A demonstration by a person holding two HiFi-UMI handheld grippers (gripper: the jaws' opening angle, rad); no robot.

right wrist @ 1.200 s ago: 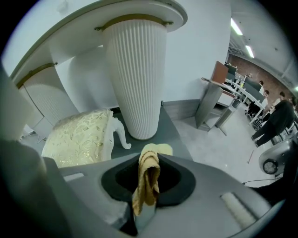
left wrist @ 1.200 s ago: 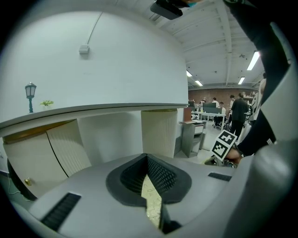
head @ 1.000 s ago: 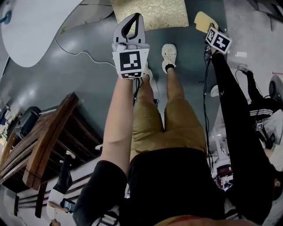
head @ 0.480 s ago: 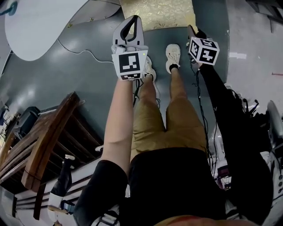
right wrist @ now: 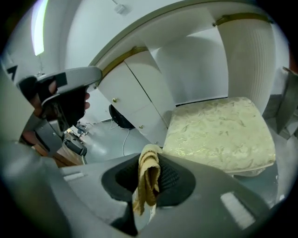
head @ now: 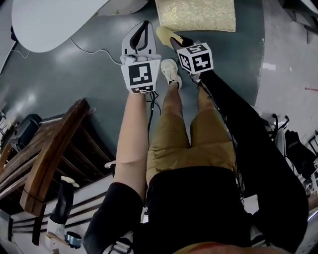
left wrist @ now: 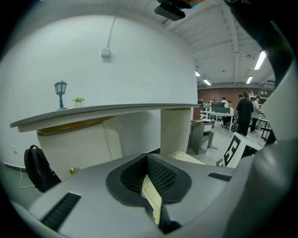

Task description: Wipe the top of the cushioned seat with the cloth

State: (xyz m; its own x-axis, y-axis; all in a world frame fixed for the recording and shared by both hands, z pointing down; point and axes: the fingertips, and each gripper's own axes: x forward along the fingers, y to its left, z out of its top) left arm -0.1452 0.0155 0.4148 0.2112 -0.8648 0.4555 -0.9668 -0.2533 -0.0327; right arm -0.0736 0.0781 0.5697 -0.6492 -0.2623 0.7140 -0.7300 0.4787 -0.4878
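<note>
The cushioned seat (head: 196, 14) is a gold patterned pad at the top of the head view, on the floor ahead of my feet. In the right gripper view the seat (right wrist: 219, 135) lies ahead and to the right, its top bare. My right gripper (head: 172, 40) is shut on a yellow cloth (head: 165, 34), held short of the seat's near edge. The cloth (right wrist: 148, 179) hangs folded between the right gripper (right wrist: 146, 188) jaws. My left gripper (head: 143, 25) is beside it on the left, shut and holding nothing. In the left gripper view its jaws (left wrist: 151, 193) meet.
A white rounded counter (head: 54, 20) fills the upper left, with a cable (head: 94, 52) on the grey floor near it. A wooden chair (head: 49, 154) stands at the left. White cabinet doors (right wrist: 139, 88) and a black bag (right wrist: 122, 118) sit left of the seat.
My right gripper has swung left with the cloth, from the far right to just beside the left gripper. The seat now shows further right in the head view.
</note>
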